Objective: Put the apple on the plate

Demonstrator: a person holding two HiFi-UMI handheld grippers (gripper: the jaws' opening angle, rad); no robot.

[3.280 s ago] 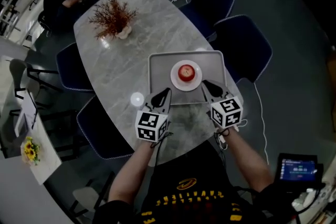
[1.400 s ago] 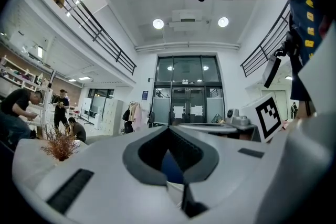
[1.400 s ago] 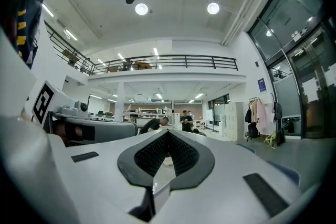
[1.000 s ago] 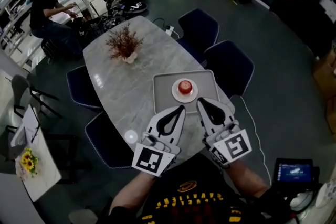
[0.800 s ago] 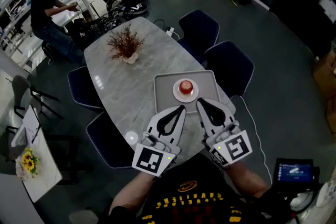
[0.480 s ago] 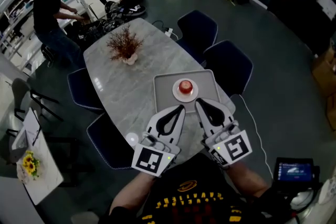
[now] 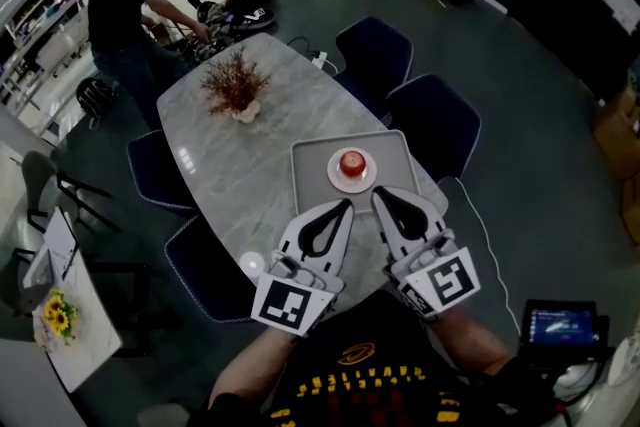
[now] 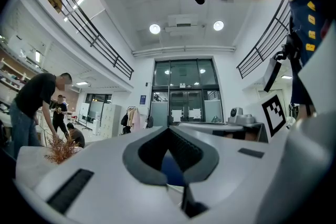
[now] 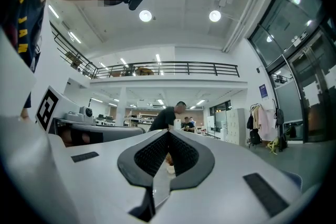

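apple (image 7: 351,161) on plate (image 7: 334,178), tray (image 7: 309,187), chairs (image 7: 432,121) around

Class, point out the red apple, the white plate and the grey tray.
red apple (image 7: 351,161), head view, its top
white plate (image 7: 350,187), head view, front rim
grey tray (image 7: 310,170), head view, bare left side

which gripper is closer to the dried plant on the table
Left. The dried plant stands ahead and leftward of both; the left gripper is on its side, while the right gripper sits further right, past the left one.
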